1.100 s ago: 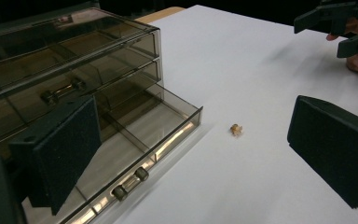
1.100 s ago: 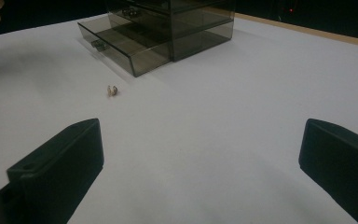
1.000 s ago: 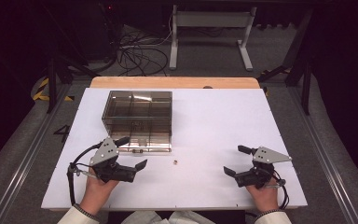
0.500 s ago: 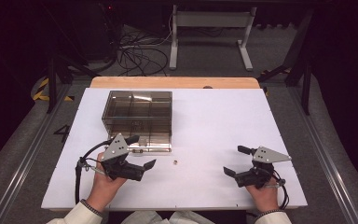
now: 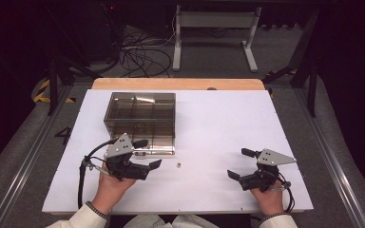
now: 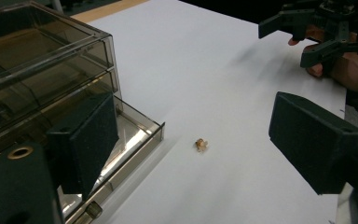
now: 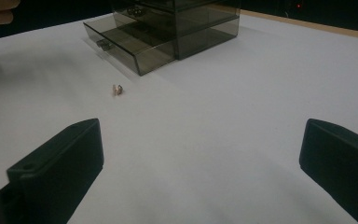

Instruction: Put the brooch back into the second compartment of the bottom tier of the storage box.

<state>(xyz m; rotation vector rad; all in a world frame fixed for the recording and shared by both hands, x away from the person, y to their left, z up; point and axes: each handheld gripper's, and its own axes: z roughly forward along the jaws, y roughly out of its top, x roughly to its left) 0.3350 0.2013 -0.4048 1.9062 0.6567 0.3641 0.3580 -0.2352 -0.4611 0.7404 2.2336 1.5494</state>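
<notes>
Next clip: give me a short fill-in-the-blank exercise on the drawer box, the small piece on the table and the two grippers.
1. The bottom drawer of the smoky clear drawer box stands ____.
2. The small gold-coloured piece lies on the white table, held by ____ gripper.
3. The gripper nearer the drawer box is the ____ one.
4. The jaws of the right gripper stand ____, with nothing between them.

Missing words: open; neither; left; open

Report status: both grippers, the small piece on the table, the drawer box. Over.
Left gripper open, jaws just closing, nothing between. Right gripper open, empty. Small piece loose on table, clear path. Drawer pulled out.
</notes>
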